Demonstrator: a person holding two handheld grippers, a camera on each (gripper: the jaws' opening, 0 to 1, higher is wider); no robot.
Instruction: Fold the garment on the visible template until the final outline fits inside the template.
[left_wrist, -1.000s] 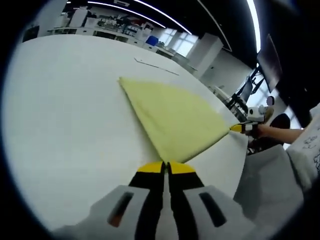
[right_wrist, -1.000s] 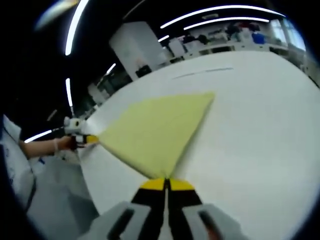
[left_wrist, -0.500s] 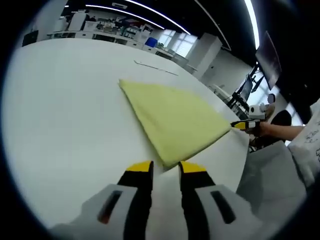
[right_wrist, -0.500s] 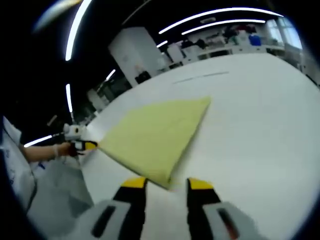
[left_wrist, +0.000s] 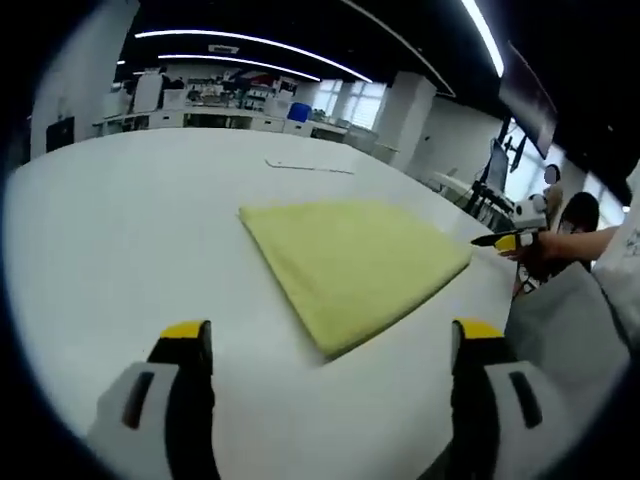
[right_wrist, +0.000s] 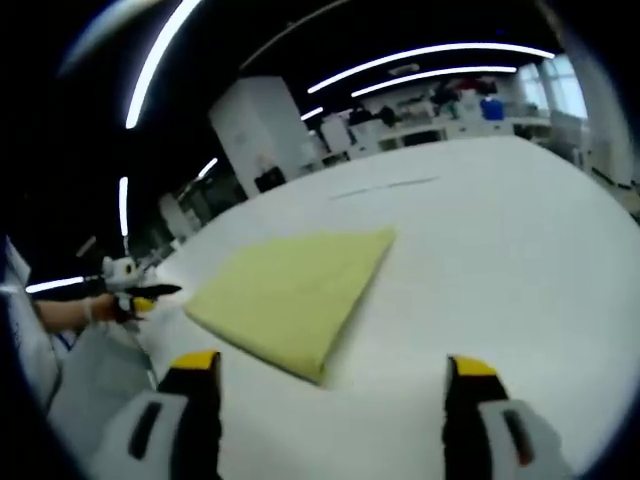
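left gripper view: the left gripper (left_wrist: 330, 340) stands with its 2 yellow-tipped jaws spread wide, gripping nothing. the folded yellow garment (left_wrist: 350, 262) lies flat on the white table (left_wrist: 120, 230), ahead of the jaws and apart from them, its nearest corner between the 2 tips. the right gripper (left_wrist: 505, 240) enters at the far right edge, held in a person's hand (left_wrist: 545, 245), just beside the garment's right corner. a thin dark line (left_wrist: 310, 167) marks the table beyond the garment.

right gripper view: the right gripper (right_wrist: 330, 368) is likewise spread wide and holds nothing. the garment (right_wrist: 290, 290) rests on the table (right_wrist: 500, 250) ahead of the jaws, clear of both. the left gripper (right_wrist: 140, 292) appears at the far left, near the garment's left corner.
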